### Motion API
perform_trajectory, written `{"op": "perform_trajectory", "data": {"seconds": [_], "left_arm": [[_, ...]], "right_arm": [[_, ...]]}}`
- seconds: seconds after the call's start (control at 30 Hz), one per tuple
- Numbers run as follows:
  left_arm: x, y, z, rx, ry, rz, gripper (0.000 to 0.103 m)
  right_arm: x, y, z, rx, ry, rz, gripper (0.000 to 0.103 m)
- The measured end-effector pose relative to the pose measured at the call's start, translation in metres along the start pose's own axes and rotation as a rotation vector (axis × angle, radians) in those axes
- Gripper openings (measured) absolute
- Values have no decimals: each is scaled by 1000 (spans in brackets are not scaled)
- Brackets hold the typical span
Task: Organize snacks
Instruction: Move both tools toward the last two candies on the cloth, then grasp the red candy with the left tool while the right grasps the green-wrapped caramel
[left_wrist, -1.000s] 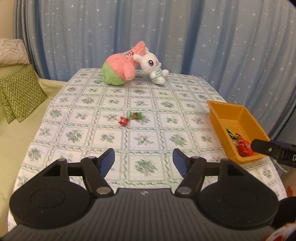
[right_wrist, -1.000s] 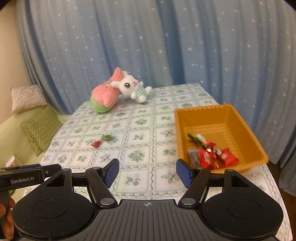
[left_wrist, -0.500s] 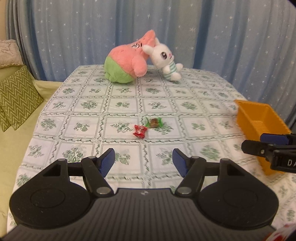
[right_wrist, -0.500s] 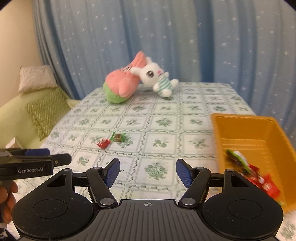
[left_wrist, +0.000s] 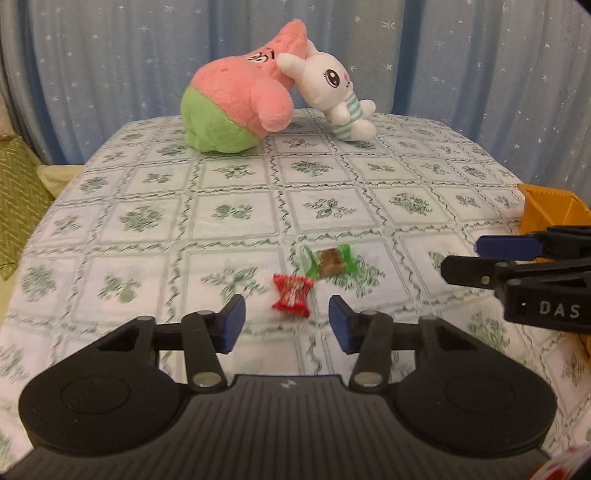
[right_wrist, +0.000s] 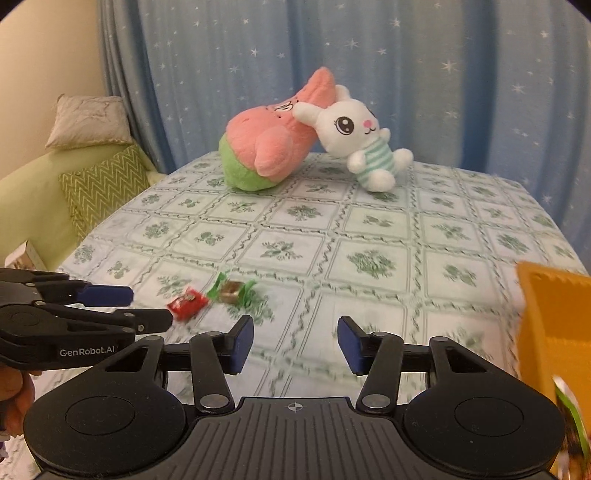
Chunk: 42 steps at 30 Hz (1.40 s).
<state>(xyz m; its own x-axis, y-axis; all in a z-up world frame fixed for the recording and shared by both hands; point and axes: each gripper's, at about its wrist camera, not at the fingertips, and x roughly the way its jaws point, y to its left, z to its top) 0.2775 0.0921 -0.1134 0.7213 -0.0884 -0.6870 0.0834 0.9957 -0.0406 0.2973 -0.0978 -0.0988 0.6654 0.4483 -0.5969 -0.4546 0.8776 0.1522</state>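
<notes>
We have brought both grippers down toward the candies. The left gripper, empty and closing, frames the red candy on the surface; the right gripper narrows beside the green candy. Light, crinkly: we pinch mid-wrapper.

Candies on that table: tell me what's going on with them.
A person holds a gripper in each hand. The left gripper is lined up on the red candy, jaws closing, not yet gripping. The right gripper is closing on nothing, beside the green candy. Both candies lie on the table, outside the orange bin.
</notes>
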Motion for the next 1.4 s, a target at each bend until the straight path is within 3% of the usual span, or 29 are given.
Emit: {"op": "perform_trajectory", "data": {"seconds": [0.13,0.33,0.67,0.87,1.07,1.17,1.4], "left_arm": [[18,-1,6,37,2,-24,35],[34,0,7,65,33,-41,18],[15,31,11,-17,26,3,15],[11,39,12,-40,19,5,15],[10,40,12,-49,15,0,15],[10,39,11,-49,20,-3,15],[6,30,8,-48,18,-24,15]], "right_arm": [[19,-9,4,17,8,23,46],[38,1,8,-57,4,82,43],[68,31,4,-281,-7,137,43],[88,49,1,-444,-13,84,43],[97,49,6,-396,-15,113,43],[98,49,8,-354,0,139,27],[78,47,6,-260,14,120,25]]}}
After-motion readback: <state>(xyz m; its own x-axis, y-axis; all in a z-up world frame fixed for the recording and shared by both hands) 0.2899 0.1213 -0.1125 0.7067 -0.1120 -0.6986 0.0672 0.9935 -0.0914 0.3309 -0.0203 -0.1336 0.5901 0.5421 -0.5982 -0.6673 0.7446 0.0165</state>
